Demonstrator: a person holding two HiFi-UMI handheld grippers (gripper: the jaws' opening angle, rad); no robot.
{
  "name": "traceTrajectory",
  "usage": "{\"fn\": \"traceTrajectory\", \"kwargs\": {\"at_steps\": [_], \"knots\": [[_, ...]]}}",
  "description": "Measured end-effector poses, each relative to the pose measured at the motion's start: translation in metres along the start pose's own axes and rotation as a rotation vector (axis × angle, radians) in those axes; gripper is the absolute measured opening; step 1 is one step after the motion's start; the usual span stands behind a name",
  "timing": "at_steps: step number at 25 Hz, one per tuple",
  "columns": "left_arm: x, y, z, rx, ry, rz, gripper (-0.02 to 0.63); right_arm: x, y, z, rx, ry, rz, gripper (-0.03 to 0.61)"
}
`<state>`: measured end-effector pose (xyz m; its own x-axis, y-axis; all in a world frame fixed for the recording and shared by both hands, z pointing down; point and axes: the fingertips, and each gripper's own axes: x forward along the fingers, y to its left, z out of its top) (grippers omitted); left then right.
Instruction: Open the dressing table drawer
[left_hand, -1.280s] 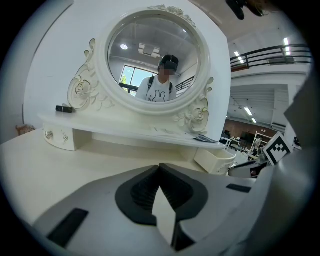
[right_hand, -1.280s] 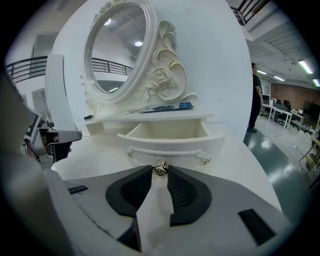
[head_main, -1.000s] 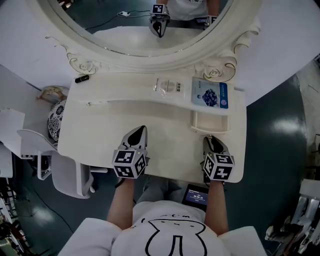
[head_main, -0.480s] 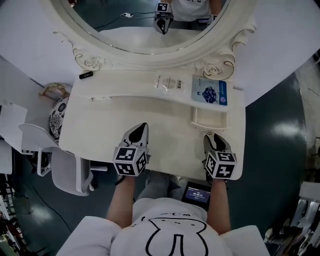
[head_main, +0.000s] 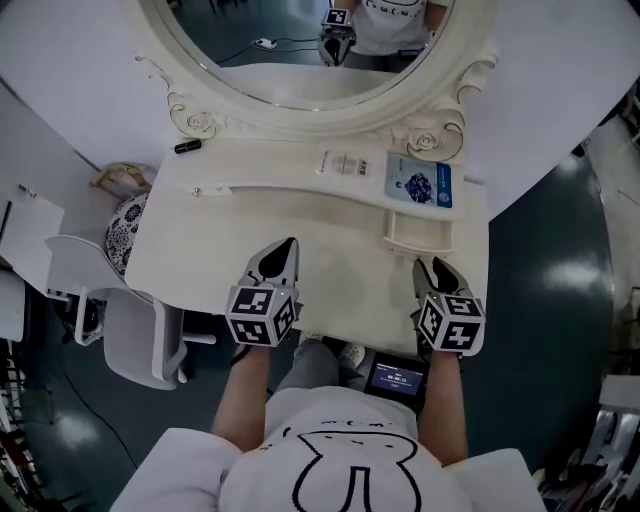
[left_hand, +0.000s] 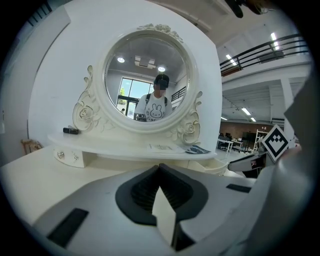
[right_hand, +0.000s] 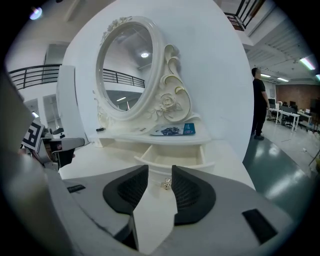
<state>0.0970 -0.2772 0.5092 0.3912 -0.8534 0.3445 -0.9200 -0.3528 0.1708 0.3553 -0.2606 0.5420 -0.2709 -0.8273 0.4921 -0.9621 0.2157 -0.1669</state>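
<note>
The cream dressing table (head_main: 230, 250) stands under its round mirror (head_main: 300, 60). Its small right drawer (head_main: 420, 248) is pulled out from under the shelf, and its inside (right_hand: 172, 159) looks empty. My right gripper (head_main: 432, 266) hovers just in front of the drawer front. It is open, and the drawer's small knob (right_hand: 166, 185) shows in the gap beyond its pads, untouched. My left gripper (head_main: 284, 248) hangs over the middle of the tabletop, shut with nothing in it (left_hand: 159, 168). A second, closed drawer with knobs (left_hand: 61, 156) sits at the shelf's left end.
On the shelf lie a blue packet (head_main: 420, 185), a clear packet (head_main: 340, 163) and a small black item (head_main: 187, 146). A white chair (head_main: 130, 340) and a patterned basket (head_main: 125, 225) stand left of the table. A lit screen (head_main: 397, 380) shows by the person's legs.
Both grippers have lifted a little above the tabletop. The right one's jaws have parted from the drawer knob. The drawer stays pulled out.
</note>
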Motion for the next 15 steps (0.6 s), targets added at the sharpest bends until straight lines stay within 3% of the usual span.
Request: {"fn": "traceTrajectory", "kwargs": {"at_steps": [7, 10, 15], "knots": [[-0.010, 0.005, 0.030, 0.014, -0.067, -0.011, 0.008, -0.014, 0.017, 0.035, -0.012, -0.100, 0.023, 0.102], [-0.010, 0.007, 0.044, 0.014, -0.094, -0.022, 0.008, -0.022, 0.024, 0.054, -0.012, -0.164, 0.029, 0.019], [-0.004, 0.010, 0.066, 0.026, -0.127, -0.050, 0.008, -0.036, 0.037, 0.079, -0.019, -0.252, 0.066, 0.020]]}}
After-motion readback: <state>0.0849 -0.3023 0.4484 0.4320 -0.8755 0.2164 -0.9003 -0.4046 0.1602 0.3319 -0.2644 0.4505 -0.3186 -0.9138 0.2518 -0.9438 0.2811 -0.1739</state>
